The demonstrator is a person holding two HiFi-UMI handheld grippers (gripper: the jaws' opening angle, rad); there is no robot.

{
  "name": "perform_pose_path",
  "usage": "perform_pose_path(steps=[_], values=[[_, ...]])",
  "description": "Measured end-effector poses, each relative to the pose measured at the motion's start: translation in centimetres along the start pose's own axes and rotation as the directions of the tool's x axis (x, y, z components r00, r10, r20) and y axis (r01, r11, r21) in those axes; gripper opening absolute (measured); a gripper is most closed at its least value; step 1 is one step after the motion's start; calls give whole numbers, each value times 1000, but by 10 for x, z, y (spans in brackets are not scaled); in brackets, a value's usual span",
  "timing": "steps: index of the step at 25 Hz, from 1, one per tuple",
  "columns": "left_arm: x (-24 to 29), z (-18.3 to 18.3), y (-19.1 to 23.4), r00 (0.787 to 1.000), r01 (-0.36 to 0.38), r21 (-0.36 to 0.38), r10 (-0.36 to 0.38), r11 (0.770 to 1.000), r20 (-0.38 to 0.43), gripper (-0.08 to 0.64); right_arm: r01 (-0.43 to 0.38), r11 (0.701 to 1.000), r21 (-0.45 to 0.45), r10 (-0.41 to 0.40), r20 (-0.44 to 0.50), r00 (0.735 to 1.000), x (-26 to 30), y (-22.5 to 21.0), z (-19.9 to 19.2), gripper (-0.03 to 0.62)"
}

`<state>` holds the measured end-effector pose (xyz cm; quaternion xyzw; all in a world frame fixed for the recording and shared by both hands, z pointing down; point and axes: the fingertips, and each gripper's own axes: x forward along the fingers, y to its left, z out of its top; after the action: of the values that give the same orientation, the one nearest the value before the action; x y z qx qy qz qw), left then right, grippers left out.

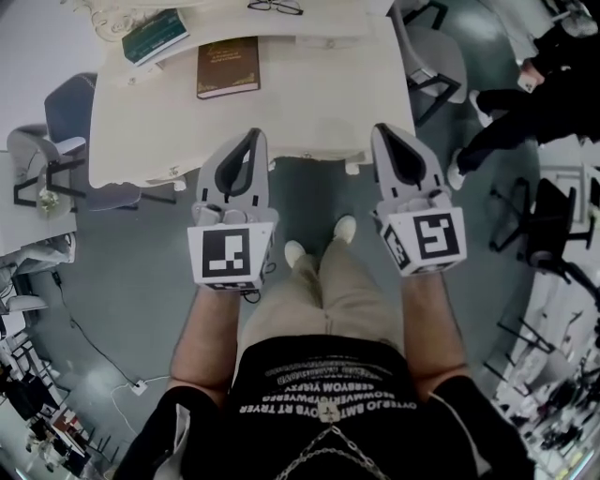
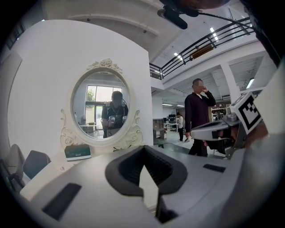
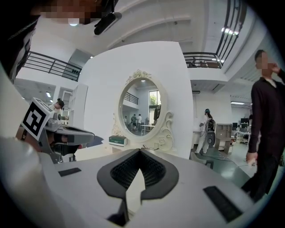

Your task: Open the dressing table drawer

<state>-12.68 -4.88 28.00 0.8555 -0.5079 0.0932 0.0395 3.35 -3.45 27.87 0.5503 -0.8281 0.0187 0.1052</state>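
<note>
We are holding both grippers pinched closed and empty before the dressing table (image 1: 309, 94).

The left gripper (image 1: 254, 136) and right gripper (image 1: 385, 133) are pointing side by side at the table's near edge, tips meeting with nothing between them. Our forearms are reaching straight forward and the marker cubes are facing up. The drawer (image 1: 319, 153) is sitting under that edge between the two grippers; its inside is not showing. On top, a brown book (image 1: 228, 66), a green book (image 1: 155, 36) and glasses (image 1: 276, 7) are lying before the oval mirror (image 2: 101, 111).
</note>
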Motion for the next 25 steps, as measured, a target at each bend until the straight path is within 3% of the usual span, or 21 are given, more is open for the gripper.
perform_pose_path(steps=[25], values=[[102, 26, -5, 1000, -13, 3, 13, 1000, 6, 3, -72, 997, -5, 72, -39, 997, 67, -73, -7, 2]])
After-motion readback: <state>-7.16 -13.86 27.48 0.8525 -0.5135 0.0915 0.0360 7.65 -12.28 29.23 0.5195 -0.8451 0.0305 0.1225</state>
